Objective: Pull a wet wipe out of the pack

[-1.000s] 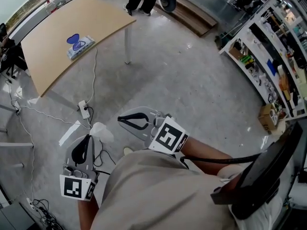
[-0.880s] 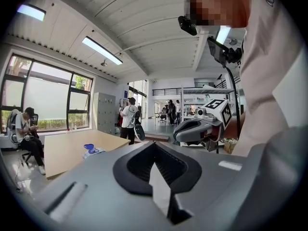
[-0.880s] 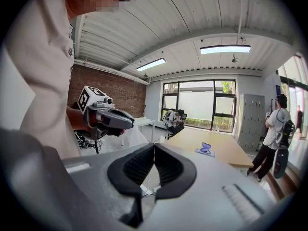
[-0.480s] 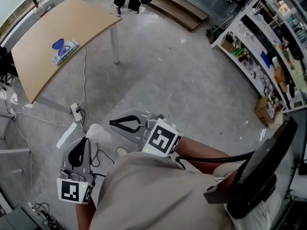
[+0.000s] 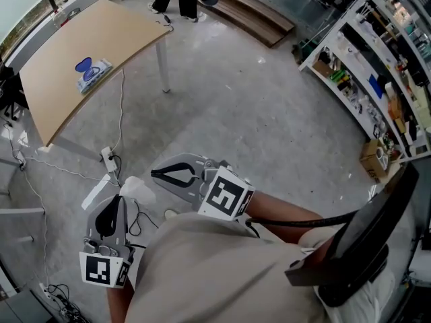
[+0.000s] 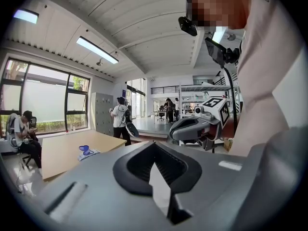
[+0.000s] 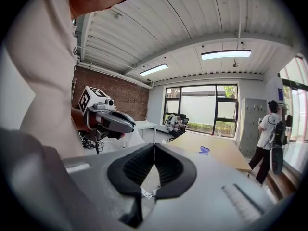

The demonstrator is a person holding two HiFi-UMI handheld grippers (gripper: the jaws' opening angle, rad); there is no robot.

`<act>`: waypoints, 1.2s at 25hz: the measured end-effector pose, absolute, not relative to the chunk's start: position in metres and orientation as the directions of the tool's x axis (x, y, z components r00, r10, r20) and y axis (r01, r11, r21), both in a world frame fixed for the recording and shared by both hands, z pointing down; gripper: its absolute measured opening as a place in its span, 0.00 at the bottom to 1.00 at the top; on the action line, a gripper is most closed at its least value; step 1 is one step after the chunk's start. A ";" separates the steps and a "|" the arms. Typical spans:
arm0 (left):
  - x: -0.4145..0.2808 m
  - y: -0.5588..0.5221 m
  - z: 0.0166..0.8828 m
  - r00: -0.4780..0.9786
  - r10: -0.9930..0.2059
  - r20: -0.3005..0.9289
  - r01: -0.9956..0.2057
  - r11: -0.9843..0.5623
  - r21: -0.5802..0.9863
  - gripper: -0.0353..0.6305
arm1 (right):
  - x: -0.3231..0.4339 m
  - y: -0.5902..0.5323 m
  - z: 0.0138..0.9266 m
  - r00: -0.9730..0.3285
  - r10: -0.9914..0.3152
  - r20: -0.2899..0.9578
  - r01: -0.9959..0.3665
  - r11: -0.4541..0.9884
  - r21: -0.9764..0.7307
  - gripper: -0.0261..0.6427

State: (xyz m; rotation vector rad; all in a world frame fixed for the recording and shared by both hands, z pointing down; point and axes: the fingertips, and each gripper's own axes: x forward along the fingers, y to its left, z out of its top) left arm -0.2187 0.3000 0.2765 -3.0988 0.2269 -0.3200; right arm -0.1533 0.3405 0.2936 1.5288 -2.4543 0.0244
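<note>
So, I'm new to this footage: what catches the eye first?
The left gripper and right gripper sit low by the person's body, both shut, the left pinching a white sheet. Far off, top left, the wipe pack lies on the wooden table, blue lid raised.

Beige shirt; grey left tool and right tool carry 2 checkered cubes.

Grey concrete floor, curved wooden table, stocked shelving, large windows, ribbed ceiling with strip lights.

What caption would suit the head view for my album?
Away from the table and pack, the person's left claw grips a white wipe; the right claw is shut, empty.
</note>
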 end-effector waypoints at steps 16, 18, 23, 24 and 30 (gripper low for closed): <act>-0.222 0.306 0.277 0.968 -0.153 0.201 -0.149 -0.988 -0.036 0.06 | -0.157 0.348 0.299 -0.420 -0.872 0.251 -0.879 0.459 0.125 0.04; -0.223 0.306 0.276 0.968 -0.155 0.196 -0.152 -0.988 -0.030 0.06 | -0.161 0.349 0.296 -0.432 -0.871 0.233 -0.876 0.467 0.121 0.04; -0.227 0.306 0.275 0.968 -0.158 0.193 -0.156 -0.987 -0.024 0.06 | -0.165 0.349 0.294 -0.432 -0.871 0.234 -0.875 0.467 0.123 0.04; -0.228 0.305 0.276 0.968 -0.157 0.194 -0.156 -0.988 -0.022 0.06 | -0.167 0.348 0.296 -0.435 -0.869 0.236 -0.874 0.470 0.123 0.04; -0.233 0.306 0.280 0.969 -0.152 0.195 -0.152 -0.988 -0.017 0.06 | -0.170 0.349 0.301 -0.421 -0.868 0.264 -0.876 0.464 0.129 0.04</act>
